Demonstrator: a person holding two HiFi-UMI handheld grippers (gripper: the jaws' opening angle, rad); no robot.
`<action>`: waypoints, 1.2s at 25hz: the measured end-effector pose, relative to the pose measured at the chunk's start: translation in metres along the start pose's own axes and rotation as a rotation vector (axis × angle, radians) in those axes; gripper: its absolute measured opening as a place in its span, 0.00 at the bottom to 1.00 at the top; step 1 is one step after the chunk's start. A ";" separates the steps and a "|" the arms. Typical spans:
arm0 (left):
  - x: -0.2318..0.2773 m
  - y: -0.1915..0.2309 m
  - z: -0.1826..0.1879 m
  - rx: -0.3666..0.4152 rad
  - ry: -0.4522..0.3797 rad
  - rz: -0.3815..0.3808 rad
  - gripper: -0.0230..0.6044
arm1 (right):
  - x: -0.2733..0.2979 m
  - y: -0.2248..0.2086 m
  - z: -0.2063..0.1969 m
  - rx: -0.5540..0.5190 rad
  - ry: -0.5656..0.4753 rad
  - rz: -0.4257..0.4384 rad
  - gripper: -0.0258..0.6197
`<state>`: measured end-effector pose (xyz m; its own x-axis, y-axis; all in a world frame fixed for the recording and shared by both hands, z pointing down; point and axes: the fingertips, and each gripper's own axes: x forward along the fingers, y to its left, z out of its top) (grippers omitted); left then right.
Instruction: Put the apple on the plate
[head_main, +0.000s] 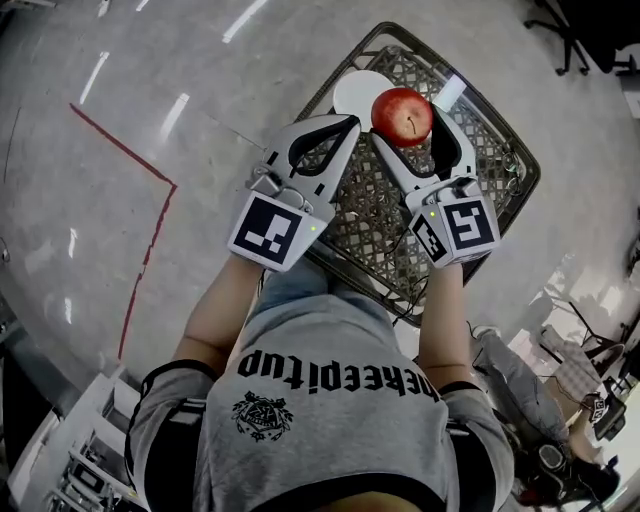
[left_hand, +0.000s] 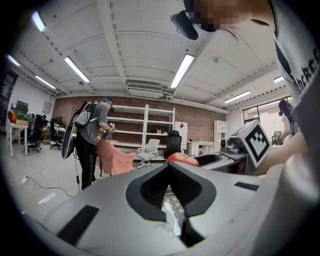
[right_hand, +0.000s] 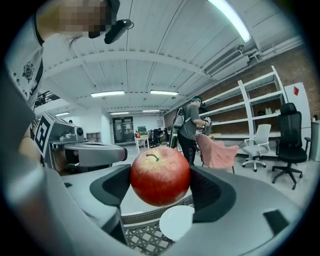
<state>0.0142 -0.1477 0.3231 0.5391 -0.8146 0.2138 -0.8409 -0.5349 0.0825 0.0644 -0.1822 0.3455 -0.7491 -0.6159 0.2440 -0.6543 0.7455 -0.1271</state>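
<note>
A red apple (head_main: 402, 117) hangs above the black wire-mesh table (head_main: 500, 150), clamped between the jaws of my right gripper (head_main: 405, 122). In the right gripper view the apple (right_hand: 160, 175) fills the gap between the jaws of the right gripper (right_hand: 160, 184). A white plate (right_hand: 176, 222) lies on the mesh just below and beyond it. In the head view the plate (head_main: 355, 92) shows at the table's far end, partly hidden by the apple. My left gripper (head_main: 350, 125) is shut on nothing, its tips just left of the apple. The left gripper (left_hand: 170, 166) shows the apple (left_hand: 182, 158) just past its tips.
The mesh table stands on a grey floor with a red tape line (head_main: 130, 160) to the left. A person with a backpack (left_hand: 92, 135) stands some way off by shelves (left_hand: 145, 125) and office chairs (right_hand: 290, 145). Bags and gear (head_main: 560, 400) lie at lower right.
</note>
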 end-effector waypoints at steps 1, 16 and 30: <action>0.002 0.001 -0.003 -0.006 0.006 -0.002 0.09 | 0.004 -0.002 -0.005 0.006 0.009 0.000 0.61; 0.017 0.022 -0.027 -0.061 0.058 -0.022 0.09 | 0.048 -0.023 -0.053 0.052 0.108 -0.010 0.61; 0.034 0.043 -0.054 -0.097 0.100 -0.027 0.09 | 0.085 -0.041 -0.100 0.063 0.200 -0.014 0.61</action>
<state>-0.0066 -0.1861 0.3867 0.5585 -0.7711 0.3056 -0.8292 -0.5284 0.1821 0.0378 -0.2391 0.4679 -0.7087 -0.5584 0.4312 -0.6741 0.7163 -0.1804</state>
